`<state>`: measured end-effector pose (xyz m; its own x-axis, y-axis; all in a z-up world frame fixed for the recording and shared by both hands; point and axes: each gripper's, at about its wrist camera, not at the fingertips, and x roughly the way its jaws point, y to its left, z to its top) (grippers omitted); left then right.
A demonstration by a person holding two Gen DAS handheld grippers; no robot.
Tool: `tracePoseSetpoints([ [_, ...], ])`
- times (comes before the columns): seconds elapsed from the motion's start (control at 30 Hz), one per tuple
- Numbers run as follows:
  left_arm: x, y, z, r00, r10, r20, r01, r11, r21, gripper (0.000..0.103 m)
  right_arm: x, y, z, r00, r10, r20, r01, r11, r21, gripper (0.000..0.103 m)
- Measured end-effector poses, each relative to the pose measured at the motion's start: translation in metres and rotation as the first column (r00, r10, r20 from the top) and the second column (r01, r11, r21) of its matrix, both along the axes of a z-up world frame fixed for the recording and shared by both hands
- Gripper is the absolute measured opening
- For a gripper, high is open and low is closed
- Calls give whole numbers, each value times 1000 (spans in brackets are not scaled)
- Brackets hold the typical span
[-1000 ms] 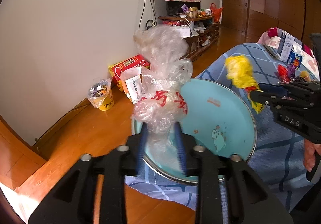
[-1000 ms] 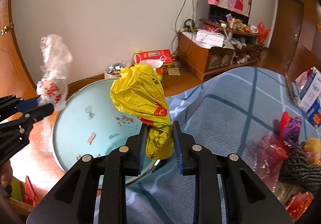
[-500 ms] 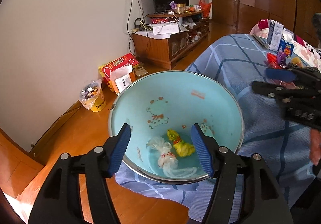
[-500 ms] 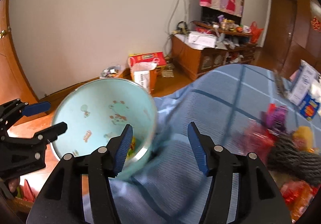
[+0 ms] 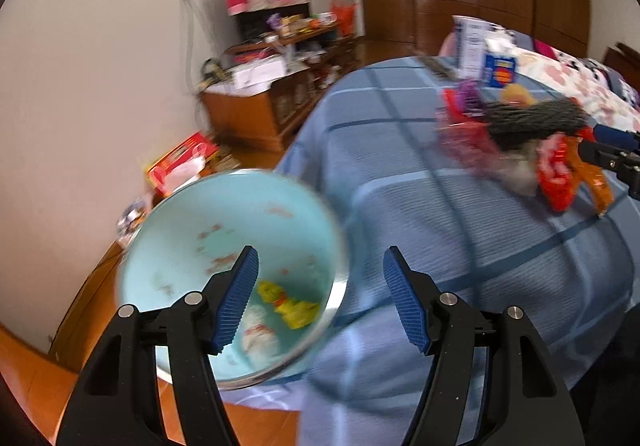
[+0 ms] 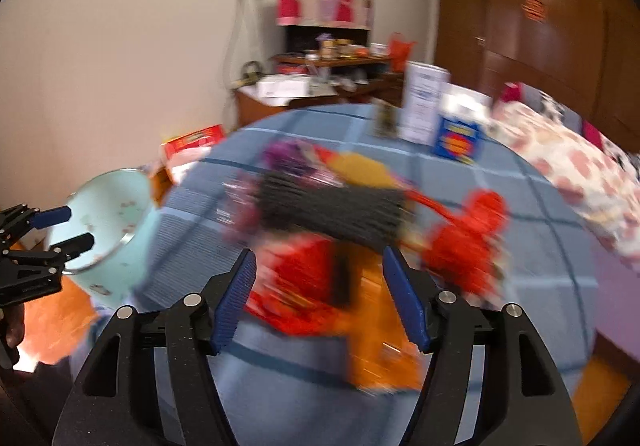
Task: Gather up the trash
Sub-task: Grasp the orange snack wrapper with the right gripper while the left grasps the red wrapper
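Left wrist view: your left claw (image 5: 320, 300) is spread wide with nothing between its blue pads (image 5: 236, 302). Just past the left pad sits the pale blue basin (image 5: 188, 246), at the edge of the blue checked cloth (image 5: 420, 214). Two pieces of trash already lie in its bottom: a yellow bag (image 5: 290, 304) and, touching it on the near side, a clear white bag with red print (image 5: 260, 334). Farther off on the cloth, to the right, you can see the heap of remaining trash (image 5: 516, 142) (red and orange wrappers, something purple, a dark knitted piece lying across the top), and the tip of your right claw (image 5: 612, 154) pokes in at the frame's right edge beside that heap.

Right wrist view: your right claw (image 6: 320, 300) is also spread open and empty, hanging over the same heap (image 6: 344, 214). This frame is badly smeared, so single items are hard to tell apart; a red wrapper (image 6: 308, 282) and an orange one (image 6: 380, 350) show between the pads. Your left claw (image 6: 60, 230) appears at the left edge, in front of the basin (image 6: 108, 206). Behind the heap stand a white carton (image 6: 424, 102) and a blue box (image 6: 458, 140), upright on the cloth.
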<state>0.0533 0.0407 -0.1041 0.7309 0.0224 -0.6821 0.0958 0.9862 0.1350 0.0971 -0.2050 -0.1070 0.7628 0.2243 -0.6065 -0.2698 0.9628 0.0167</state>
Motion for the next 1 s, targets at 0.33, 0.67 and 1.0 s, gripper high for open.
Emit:
tracePoseSetpoints([
  [0.33, 16, -47, -10, 999, -44, -20, 44, 999, 11, 64, -2, -43, -26, 996, -64, -55, 67, 997, 47, 69],
  [0.67, 18, -54, -5, 998, -68, -20, 67, 998, -9, 64, 10, -36, -43, 992, -29, -123, 32, 999, 22, 22],
  [1.0, 19, -92, 12, 991, -135, 15, 135, 990, -46, 64, -17, -65, -4, 997, -64, -38, 67, 993, 92, 17],
])
